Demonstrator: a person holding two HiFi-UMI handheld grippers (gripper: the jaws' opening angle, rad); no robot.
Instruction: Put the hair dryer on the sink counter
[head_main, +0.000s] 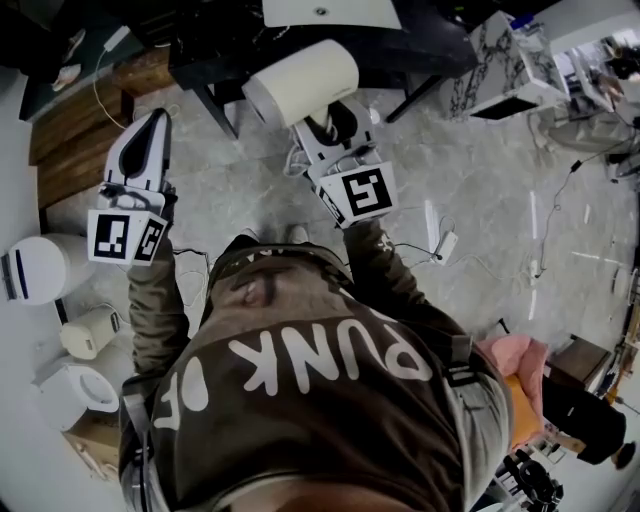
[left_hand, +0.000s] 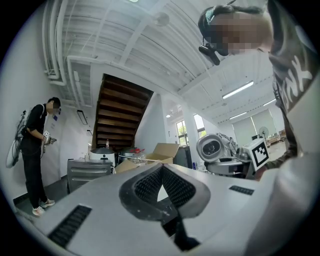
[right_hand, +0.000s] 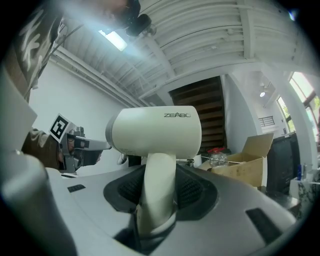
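While the right tool (right_hand: 159, 192) clamps the handle (right_hand: 157, 170) of the cream plastic hair dryer (head_main: 305, 82), barrel (right_hand: 155, 131) crosswise beyond its jaws, above the floor (head_main: 480, 200), the empty left tool (left_hand: 162, 184) is closed.

Head camera looking steeply down over wearer's torso (head_main: 320, 400). Both gripper cameras riding close behind jaws, tilting upward, sharing staircase (left_hand: 120, 115) (right_hand: 200, 110), cardboard box (left_hand: 162, 149) (right_hand: 250, 162).
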